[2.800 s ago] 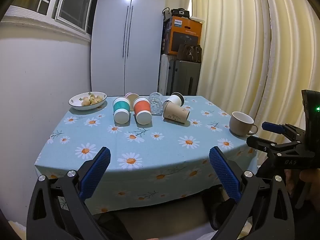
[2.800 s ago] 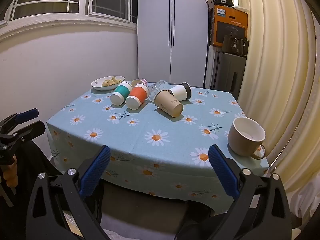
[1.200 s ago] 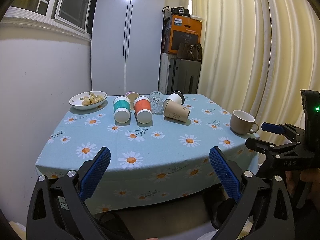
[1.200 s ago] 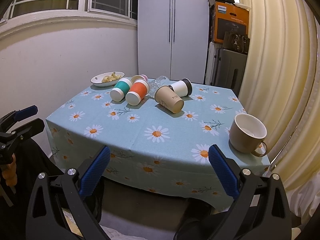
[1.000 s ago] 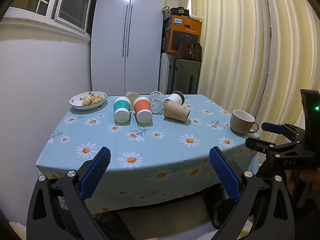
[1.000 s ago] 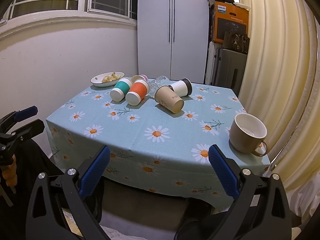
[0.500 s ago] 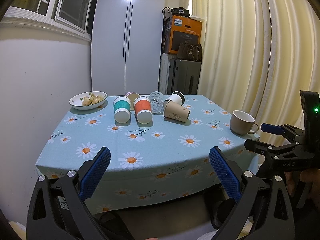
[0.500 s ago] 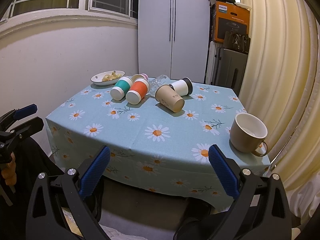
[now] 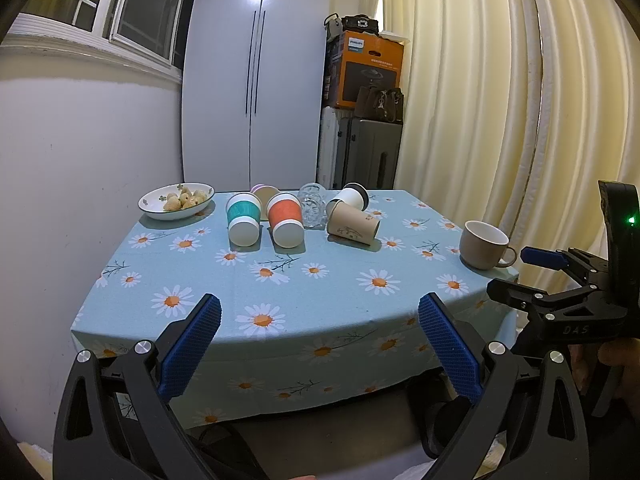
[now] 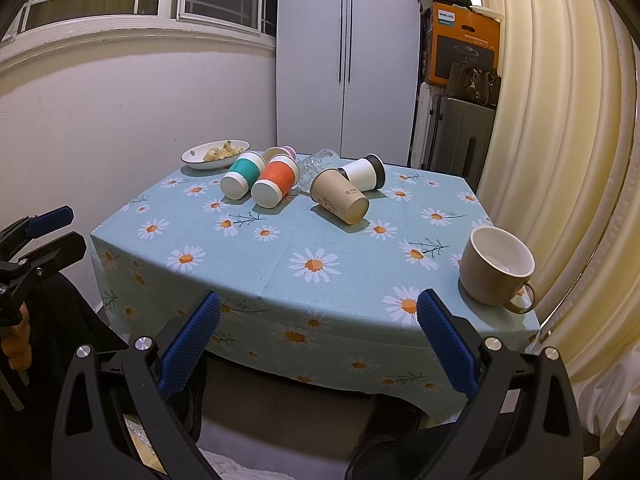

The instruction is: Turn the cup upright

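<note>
Several cups lie on their sides at the far half of the table: a teal cup [image 9: 241,219] [image 10: 241,176], an orange cup [image 9: 285,220] [image 10: 274,183], a brown paper cup [image 9: 352,223] [image 10: 340,195], a white cup with a black lid [image 9: 353,196] [image 10: 363,173], a clear glass [image 9: 313,205] and a pink-rimmed cup [image 9: 264,191] behind them. My left gripper [image 9: 320,350] is open and empty, in front of the table's near edge. My right gripper [image 10: 318,346] is open and empty, also short of the table.
A beige mug [image 9: 483,245] [image 10: 496,266] stands upright at the table's right edge. A bowl of food [image 9: 176,201] sits at the far left. The table wears a daisy cloth [image 9: 280,288]. Curtains hang to the right; a wall is on the left.
Both grippers have stayed open and nearly still, with only a slight drift of view.
</note>
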`<state>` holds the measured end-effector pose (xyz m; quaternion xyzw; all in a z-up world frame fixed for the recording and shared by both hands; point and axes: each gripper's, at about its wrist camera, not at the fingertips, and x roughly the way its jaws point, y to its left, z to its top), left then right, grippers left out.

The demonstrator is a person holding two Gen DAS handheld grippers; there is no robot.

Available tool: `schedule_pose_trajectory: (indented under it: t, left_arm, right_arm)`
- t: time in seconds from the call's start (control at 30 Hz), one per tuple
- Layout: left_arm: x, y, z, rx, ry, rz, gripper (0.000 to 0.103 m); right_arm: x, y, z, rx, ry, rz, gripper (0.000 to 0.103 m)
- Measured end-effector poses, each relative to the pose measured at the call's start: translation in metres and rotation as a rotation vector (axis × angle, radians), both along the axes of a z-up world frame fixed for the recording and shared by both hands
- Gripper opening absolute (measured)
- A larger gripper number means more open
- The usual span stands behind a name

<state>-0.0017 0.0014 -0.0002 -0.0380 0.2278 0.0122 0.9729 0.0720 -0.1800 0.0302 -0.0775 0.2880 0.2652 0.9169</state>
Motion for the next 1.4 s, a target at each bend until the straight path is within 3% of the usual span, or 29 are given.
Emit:
schedule_pose_trajectory:
  t: [0.43, 0.6, 0.77, 1.0, 1.4]
  left_arm:
    - [0.000, -0.001, 0.001, -0.013, 0.001, 0.008, 0.097]
    - [0.006, 0.004, -0.002, -0.054, 0.041, 0.019, 0.097]
    - [0.023, 0.016, -0.004, -0.101, 0.112, 0.017, 0.097]
    - [0.068, 0.056, 0.001, -0.233, 0.194, -0.007, 0.097]
    - [0.206, 0.135, 0.006, -0.376, 0.399, 0.031, 0.095]
  right_arm:
    - [0.002, -0.001, -0.001, 0.011, 0.007, 0.002, 0.097]
    - [0.010, -0.006, 0.003, 0.080, 0.065, 0.015, 0.097]
    - [0.034, -0.001, 0.001, 0.146, 0.198, 0.047, 0.097]
    - [0.076, 0.018, 0.008, 0.163, 0.264, 0.083, 0.097]
    - [0.193, 0.060, 0.019, 0.173, 0.456, 0.118, 0.097]
